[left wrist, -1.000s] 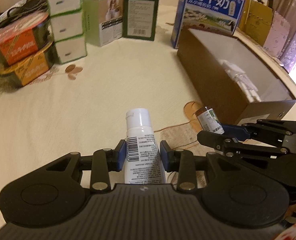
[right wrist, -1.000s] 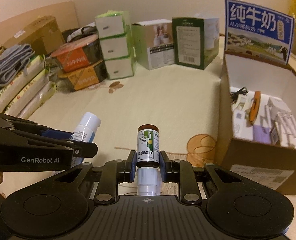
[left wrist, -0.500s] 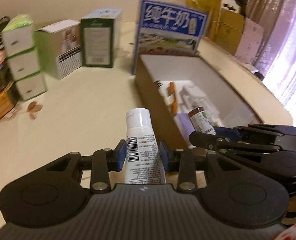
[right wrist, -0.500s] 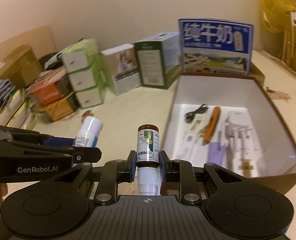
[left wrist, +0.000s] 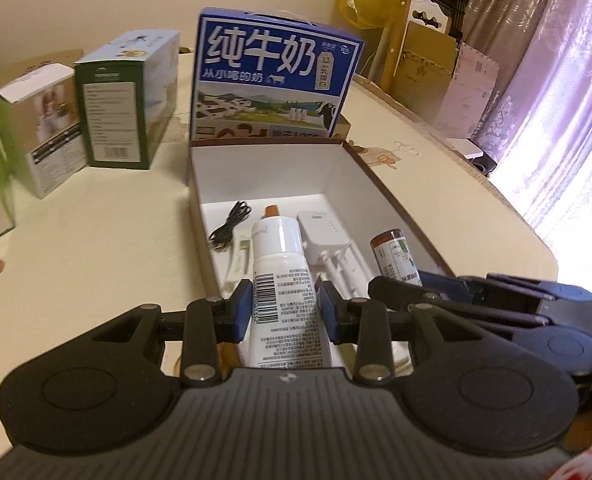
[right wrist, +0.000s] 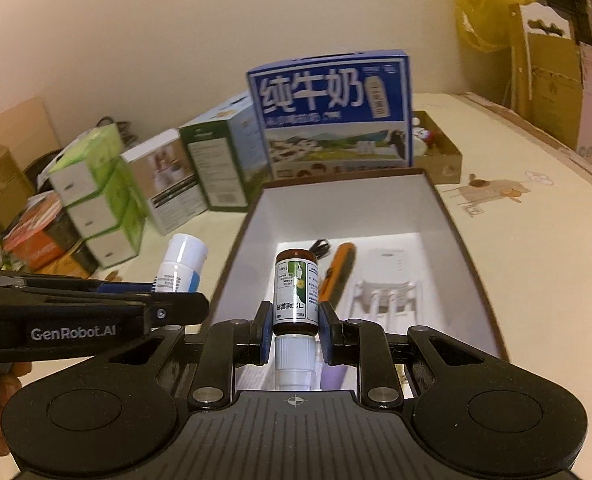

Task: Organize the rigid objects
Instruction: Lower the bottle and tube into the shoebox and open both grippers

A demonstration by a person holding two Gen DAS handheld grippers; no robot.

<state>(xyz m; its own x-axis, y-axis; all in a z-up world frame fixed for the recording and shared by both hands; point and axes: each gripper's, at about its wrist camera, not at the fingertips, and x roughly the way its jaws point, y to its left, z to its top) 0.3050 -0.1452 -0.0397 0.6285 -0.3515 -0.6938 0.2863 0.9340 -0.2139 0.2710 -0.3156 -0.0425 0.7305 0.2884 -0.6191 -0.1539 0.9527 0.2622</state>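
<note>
On my far left, a stack of green-and-white boxes (right wrist: 100,204) is standing on the desk (left wrist: 96,248), with a white carton (left wrist: 40,120) and a dark green carton (left wrist: 124,108) lining up beside it. My left claw (left wrist: 286,312) is pinching a white tube (left wrist: 284,280) across its barcode label, cap pointing forward, and is hovering over the near left edge of the open brown box (left wrist: 379,184). Inside that white-lined box, a black cable (left wrist: 230,230), an orange tool (right wrist: 337,276) and a white router (right wrist: 387,280) with its antennas are lying on the floor of it. A blue milk carton (right wrist: 335,112) is standing upright just behind the box. My right claw (right wrist: 294,330) is gripping a small brown bottle (right wrist: 296,292) around its labelled body, white cap toward me, and is holding it above the box's near end. Further right, a shallow cardboard tray (right wrist: 443,152) is sitting on the desk.
</note>
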